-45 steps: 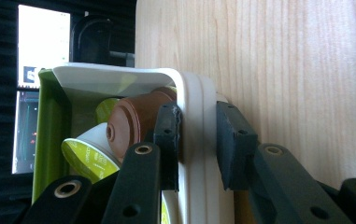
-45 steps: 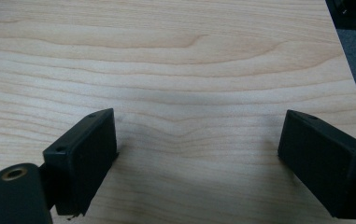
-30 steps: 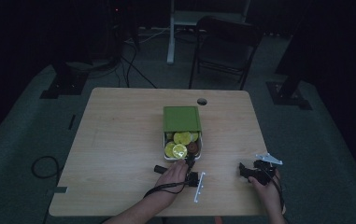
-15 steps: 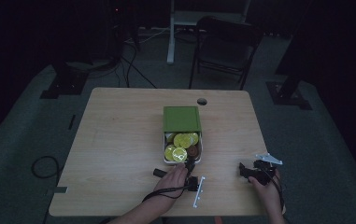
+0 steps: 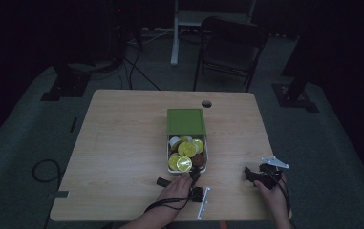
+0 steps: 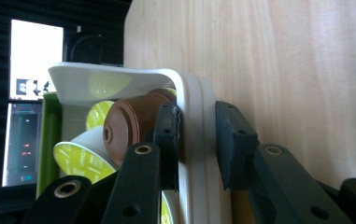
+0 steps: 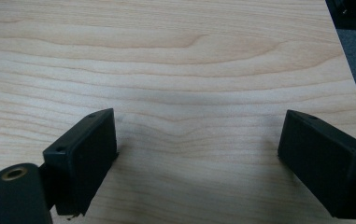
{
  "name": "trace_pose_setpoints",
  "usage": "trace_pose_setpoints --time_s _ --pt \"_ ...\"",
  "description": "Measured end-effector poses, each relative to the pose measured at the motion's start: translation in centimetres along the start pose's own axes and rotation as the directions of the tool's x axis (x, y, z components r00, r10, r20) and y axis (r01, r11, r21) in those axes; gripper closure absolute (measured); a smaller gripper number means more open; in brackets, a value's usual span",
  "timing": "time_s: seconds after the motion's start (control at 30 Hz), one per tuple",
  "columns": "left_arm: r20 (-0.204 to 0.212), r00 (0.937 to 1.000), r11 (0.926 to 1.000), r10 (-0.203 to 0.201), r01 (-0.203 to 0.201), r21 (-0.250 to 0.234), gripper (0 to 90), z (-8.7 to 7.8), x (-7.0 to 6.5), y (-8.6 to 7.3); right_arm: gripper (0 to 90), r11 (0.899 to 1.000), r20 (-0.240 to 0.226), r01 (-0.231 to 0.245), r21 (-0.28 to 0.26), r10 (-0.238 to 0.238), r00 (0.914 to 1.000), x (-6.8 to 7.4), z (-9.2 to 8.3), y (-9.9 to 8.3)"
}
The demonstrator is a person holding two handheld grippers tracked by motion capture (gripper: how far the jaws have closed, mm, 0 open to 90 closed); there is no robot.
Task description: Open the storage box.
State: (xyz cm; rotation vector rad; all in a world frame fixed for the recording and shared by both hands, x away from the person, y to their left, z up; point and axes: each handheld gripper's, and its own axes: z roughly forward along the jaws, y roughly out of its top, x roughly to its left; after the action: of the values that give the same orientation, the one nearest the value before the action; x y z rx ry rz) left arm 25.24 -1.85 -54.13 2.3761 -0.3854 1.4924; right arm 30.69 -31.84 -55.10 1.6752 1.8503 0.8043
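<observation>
Left gripper (image 6: 198, 140) still clamped on box rim (image 6: 195, 154), right gripper (image 7: 199, 163) unmoved, open

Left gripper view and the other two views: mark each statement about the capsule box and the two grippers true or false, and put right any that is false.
1. The left gripper has its jaws closed on the white wall of the capsule box. True.
2. The right gripper holds a capsule. False: its jaws stand wide open over bare table.
3. The box's green lid covers the half farther from the person. True.
4. The brown capsule lies on the table outside the box. False: it sits inside, against the inner jaw.
5. The box holds yellow-green-topped capsules. True.
6. The right gripper touches the box. False: in the high view it is apart, to the box's right.
</observation>
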Motion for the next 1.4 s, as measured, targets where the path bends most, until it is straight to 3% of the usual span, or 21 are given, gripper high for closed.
trace_pose_setpoints --time_s 0.3,0.43,0.63,0.87,0.97,1.03,1.1,1.4 --pt "0.011 0.9999 1.0000 0.000 0.000 -0.008 72.5 -0.7 -0.5 0.4 11.2 1.000 0.000 0.000 0.000 0.000 1.0000 0.0 0.0 0.0" --pt "0.018 0.9995 0.9993 -0.025 0.025 -0.027 72.5 -1.0 -0.7 0.6 11.2 1.000 0.000 0.000 0.000 0.000 1.0000 0.0 0.0 0.0" --pt "0.015 0.9999 0.9998 -0.007 0.007 -0.019 72.5 -1.4 -0.9 0.7 11.2 1.000 0.000 0.000 0.000 0.000 1.0000 0.0 0.0 0.0" --pt "0.023 0.9996 0.9995 -0.014 0.014 -0.029 72.3 -1.6 -0.9 0.6 11.2 1.000 0.000 0.000 0.000 0.000 1.0000 0.0 0.0 0.0" --pt "0.044 0.9986 0.9986 -0.030 0.032 -0.043 65.6 -1.6 -1.0 0.5 11.2 1.000 0.000 0.001 0.000 -0.001 1.0000 0.0 0.0 0.0" --pt "0.058 0.9971 0.9975 -0.050 0.053 -0.047 63.5 -1.7 -0.9 0.5 11.2 1.000 0.000 0.000 0.000 0.000 1.0000 0.0 0.0 0.0" --pt "0.085 0.9913 0.9925 -0.100 0.106 -0.062 62.6 -1.9 -0.7 0.5 11.2 1.000 0.000 0.000 0.000 0.000 1.0000 0.0 0.0 0.0" --pt "0.154 0.9720 0.9776 -0.177 0.192 -0.086 58.9 -2.8 0.1 0.2 11.2 1.000 0.000 0.000 0.000 0.000 1.0000 0.0 0.0 0.0"
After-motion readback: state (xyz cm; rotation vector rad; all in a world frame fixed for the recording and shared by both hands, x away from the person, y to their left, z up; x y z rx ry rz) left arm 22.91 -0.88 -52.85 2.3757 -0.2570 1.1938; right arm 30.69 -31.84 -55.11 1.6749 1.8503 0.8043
